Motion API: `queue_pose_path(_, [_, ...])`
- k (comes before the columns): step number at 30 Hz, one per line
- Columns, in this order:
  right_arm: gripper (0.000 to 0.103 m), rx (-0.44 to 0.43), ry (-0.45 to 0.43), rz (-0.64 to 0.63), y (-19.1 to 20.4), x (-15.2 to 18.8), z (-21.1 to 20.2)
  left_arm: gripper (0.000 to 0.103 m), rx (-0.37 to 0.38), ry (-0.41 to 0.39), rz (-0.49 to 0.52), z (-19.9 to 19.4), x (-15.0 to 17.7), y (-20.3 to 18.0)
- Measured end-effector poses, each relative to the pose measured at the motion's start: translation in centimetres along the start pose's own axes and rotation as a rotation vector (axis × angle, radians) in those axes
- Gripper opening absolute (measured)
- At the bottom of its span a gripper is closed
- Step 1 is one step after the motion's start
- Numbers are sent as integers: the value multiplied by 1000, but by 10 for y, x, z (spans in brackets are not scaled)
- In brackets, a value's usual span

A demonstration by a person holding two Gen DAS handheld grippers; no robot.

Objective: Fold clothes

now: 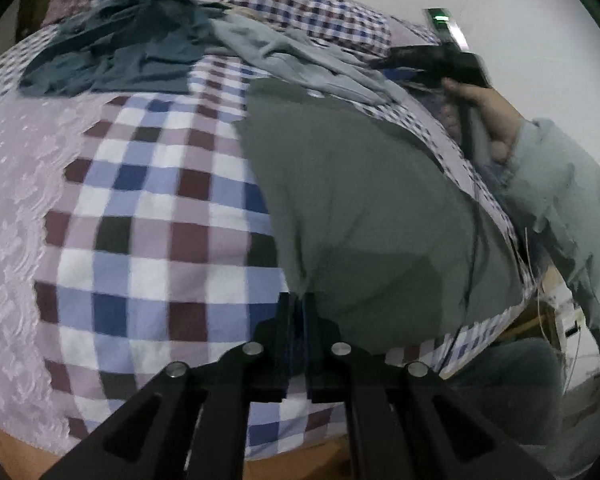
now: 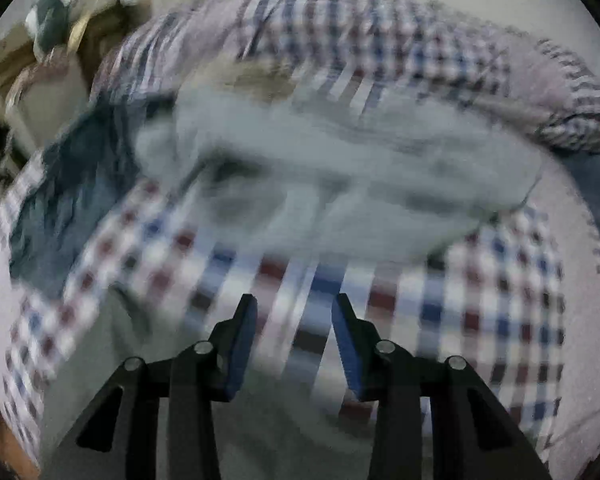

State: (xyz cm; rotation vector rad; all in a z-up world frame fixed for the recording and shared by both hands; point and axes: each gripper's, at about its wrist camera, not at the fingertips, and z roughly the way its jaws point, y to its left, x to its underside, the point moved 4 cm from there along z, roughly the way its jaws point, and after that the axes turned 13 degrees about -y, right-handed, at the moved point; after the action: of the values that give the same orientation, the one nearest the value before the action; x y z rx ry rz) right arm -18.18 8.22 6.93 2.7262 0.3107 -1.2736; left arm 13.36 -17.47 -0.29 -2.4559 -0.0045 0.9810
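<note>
Checked bedspread (image 1: 148,216) carries the grey-green garment (image 1: 364,208) by its near edge; left gripper (image 1: 298,304) is clamped on its corner, right gripper (image 2: 294,316) is parted, empty. Soft, light, floppy; I'd pinch corners or hems

Checked bedspread (image 1: 152,208) carries grey-green garment (image 1: 364,200), teal garment (image 1: 112,56), pale, perhaps grey, garment (image 1: 284,56).

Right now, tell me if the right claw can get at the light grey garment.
Probably yes: the right claw is open over bare checked bedspread, and the light grey garment lies just ahead with nothing between. Blur hides details.
</note>
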Motion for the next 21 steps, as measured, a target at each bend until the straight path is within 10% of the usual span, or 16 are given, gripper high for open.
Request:
queue_pose_path(2, [42,-32,-38,10,4,-9,-17,4,5,-22,-65,-10,-2,13])
queue_pose_path(7, [43,-120,-55,-28,19,17,-76,50,79,7,-241,-25,8,41])
queue_pose_path(21, [46,-301,-163,-213,110,159,-225,52,154,57,-505,-13,52,31])
